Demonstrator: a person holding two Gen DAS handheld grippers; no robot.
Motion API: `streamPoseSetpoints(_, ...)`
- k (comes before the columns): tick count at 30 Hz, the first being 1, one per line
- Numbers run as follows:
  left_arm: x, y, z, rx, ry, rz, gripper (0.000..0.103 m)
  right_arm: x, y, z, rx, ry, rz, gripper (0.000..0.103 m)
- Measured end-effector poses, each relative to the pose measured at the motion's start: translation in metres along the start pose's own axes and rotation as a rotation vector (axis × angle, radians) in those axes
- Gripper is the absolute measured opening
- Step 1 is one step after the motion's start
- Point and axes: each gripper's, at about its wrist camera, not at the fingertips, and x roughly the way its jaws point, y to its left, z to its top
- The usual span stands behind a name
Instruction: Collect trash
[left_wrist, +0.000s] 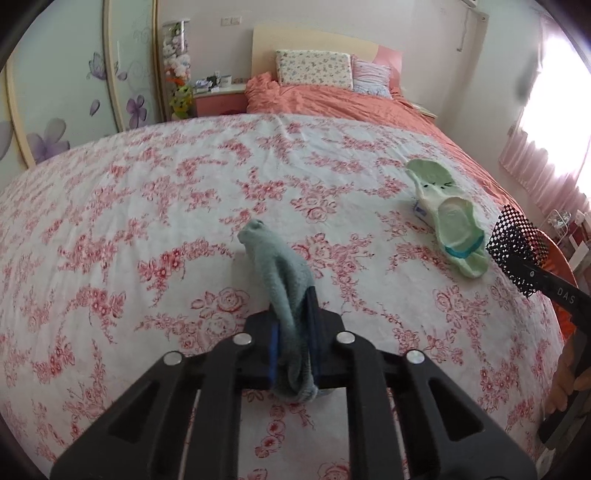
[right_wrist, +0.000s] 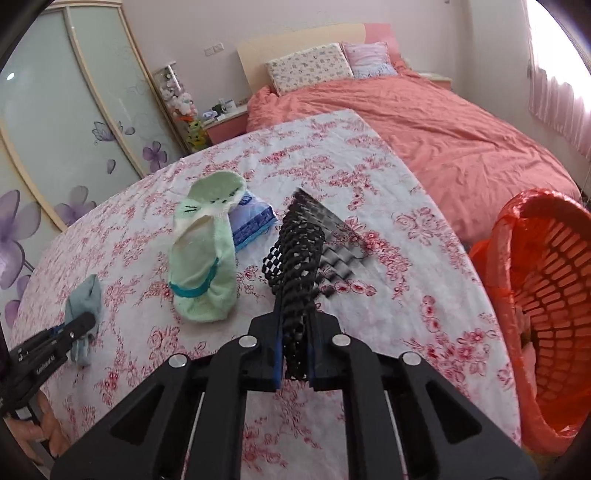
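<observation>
Knit, soft and light: the grey-blue sock (left_wrist: 284, 291) is pinched in the left gripper (left_wrist: 293, 325), jaws closed narrow on its bunched middle, toe end standing up above the floral cloth (left_wrist: 147, 206). It flops and has no stiffness, so a grip on a fold is fine, but a thin fold could slip out if swung.

Right gripper (right_wrist: 297, 343) is clamped narrow on the black mesh piece (right_wrist: 295, 258), which stands up over the cloth. It looks like springy netting: light, holds some shape, and compresses under the pads. Best gripped low on a doubled part, as now.

Left on the cloth: the pale green slipper sock (right_wrist: 203, 258) and, touching it behind, a blue tissue pack (right_wrist: 253, 218). The slipper sock is plush and limp, so take it at the cuff by the teal band. The pack is crinkly film, likely slippery; pinch it across its short side.

The orange basket (right_wrist: 546, 295), lined with a red bag, sits just off the cloth's edge, nearest the right gripper. Can't tell how full it is.
</observation>
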Motion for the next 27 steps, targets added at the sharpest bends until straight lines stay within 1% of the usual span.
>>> streamPoseSetpoints(9, -0.036, -0.017, 0.010, 0.049, -0.075, 0.000, 0.012, -0.043, 0.000, 0.008, -0.008, -0.095, 0.012, 0.008)
streamPoseSetpoints(15, -0.066, -0.049, 0.017, 0.098, -0.120, -0.020, 0.012, -0.074, -0.002, 0.013, -0.012, -0.162, 0.011, 0.008)
streamPoseSetpoints(21, -0.090, -0.093, 0.025, 0.143, -0.155, -0.093, 0.012, -0.103, -0.016, 0.012, -0.009, -0.217, -0.011, 0.008)
streamPoseSetpoints(27, -0.111, -0.147, 0.031, 0.191, -0.187, -0.205, 0.012, -0.128, -0.040, 0.008, 0.019, -0.260, -0.039, 0.008)
